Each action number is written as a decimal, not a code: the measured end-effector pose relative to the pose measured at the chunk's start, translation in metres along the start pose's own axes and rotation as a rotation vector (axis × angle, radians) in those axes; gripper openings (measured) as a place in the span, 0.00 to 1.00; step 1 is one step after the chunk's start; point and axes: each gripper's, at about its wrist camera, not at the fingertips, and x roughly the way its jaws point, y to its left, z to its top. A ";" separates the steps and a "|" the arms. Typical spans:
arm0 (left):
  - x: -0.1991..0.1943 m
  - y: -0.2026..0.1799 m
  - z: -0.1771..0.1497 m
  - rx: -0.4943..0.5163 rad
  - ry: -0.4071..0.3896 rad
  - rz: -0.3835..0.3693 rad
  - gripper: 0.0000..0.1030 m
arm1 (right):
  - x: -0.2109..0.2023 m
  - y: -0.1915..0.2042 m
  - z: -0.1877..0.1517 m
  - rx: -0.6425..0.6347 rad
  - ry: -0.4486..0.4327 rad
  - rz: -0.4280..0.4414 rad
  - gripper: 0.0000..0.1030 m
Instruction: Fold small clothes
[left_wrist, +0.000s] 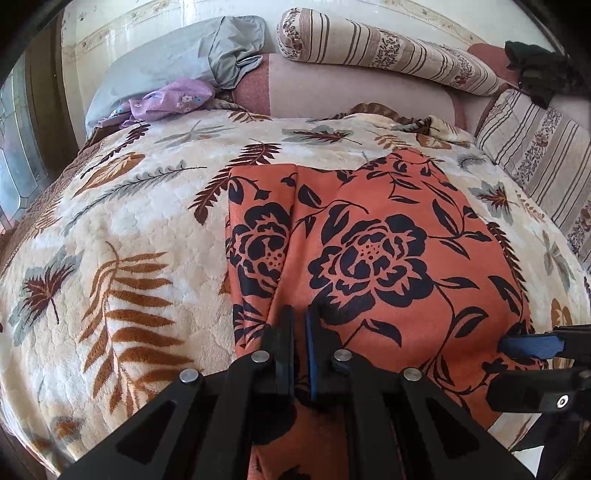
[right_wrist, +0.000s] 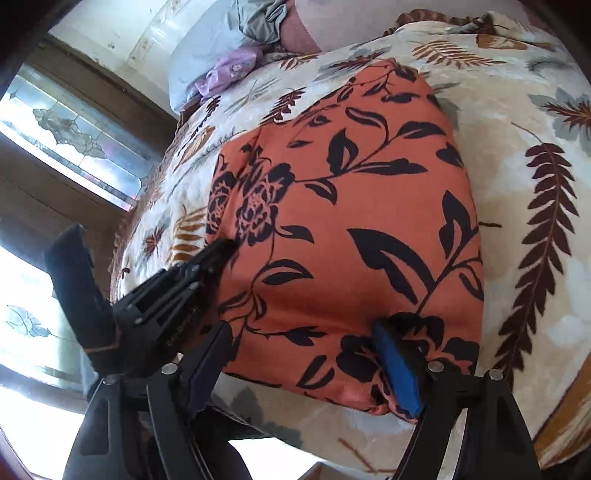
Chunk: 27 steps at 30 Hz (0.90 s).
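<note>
I keep the left hand-held gripper pinched on the orange floral garment, anchoring its near edge on the bed's leaf-print blanket. My right hand-held gripper gapes wide over that garment's near edge, gripping nothing, placed to take a second hold.

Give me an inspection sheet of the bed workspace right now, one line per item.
Surface: cream leaf-print blanket spread over the bed.
Job's things: orange floral garment lying fairly flat on the blanket, a lengthwise crease near its left side.
Clutter: purple flowered cloth and grey pillow at the head end; striped bolster; dark item at far right.
Grippers: left gripper shut, pinching the garment's near edge; right gripper open, fingers straddling the garment's near corner, not pressing on it.
Cables: nothing seen.
Surroundings: patterned glass window in a wooden frame beside the bed.
</note>
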 end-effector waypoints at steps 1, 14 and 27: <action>-0.002 0.002 0.000 -0.012 -0.003 -0.015 0.07 | -0.004 0.003 -0.001 -0.002 0.003 -0.002 0.79; -0.028 0.032 0.005 -0.214 0.017 -0.178 0.74 | -0.064 -0.033 -0.006 0.056 -0.122 0.052 0.79; 0.016 0.031 0.021 -0.262 0.194 -0.239 0.29 | -0.006 -0.061 0.050 0.062 0.001 0.004 0.55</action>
